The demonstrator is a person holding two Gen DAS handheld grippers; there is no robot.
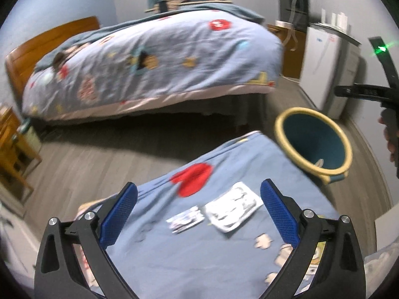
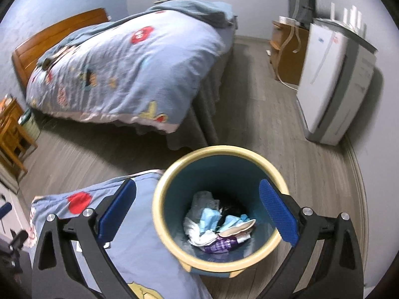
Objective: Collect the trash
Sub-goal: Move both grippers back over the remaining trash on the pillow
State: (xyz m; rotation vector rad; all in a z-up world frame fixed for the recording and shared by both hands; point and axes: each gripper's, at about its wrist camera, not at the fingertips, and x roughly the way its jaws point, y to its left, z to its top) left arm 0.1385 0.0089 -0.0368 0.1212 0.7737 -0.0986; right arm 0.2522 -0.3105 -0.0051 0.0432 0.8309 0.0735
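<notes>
Left gripper (image 1: 198, 198): hovering over the near bed's blue quilt (image 1: 199, 256), blue-padded fingers (image 1: 119, 214) standing wide apart, gripping nothing.

Between those fingers, lying flat on the quilt: white printed wrapper (image 1: 233, 206), and just beside it on the left, touching or nearly so, smaller printed packet (image 1: 185, 219). Red patch (image 1: 192, 179) sitting on the quilt just beyond both.

Trash bin (image 1: 314, 144): teal inside, cream rim, standing on the floor off the quilt's far right corner, appearing tilted in the left wrist view; a small pale scrap showing near its bottom edge.

Right gripper (image 2: 198, 199): hanging above the same trash bin (image 2: 159, 211), fingers (image 2: 276, 211) spread wide, clamping nothing; left finger lining up over the quilt edge, right finger over the bin's rim.

Collected trash (image 2: 217, 226): lying heaped at the bin's bottom, showing white crumpled paper, pale blue pieces, a purple patterned wrapper, something dark behind.

Far bed (image 2: 119, 74): standing across the wood-look floor (image 2: 249, 114), wearing a matching patterned quilt, wooden headboard (image 2: 49, 35) at the left.

White appliance (image 2: 331, 79): standing against the right wall, wooden cabinet (image 2: 286, 52) behind it.

Person's hand (image 1: 391, 134): showing at the right edge of the left wrist view, gripping a dark handle.
</notes>
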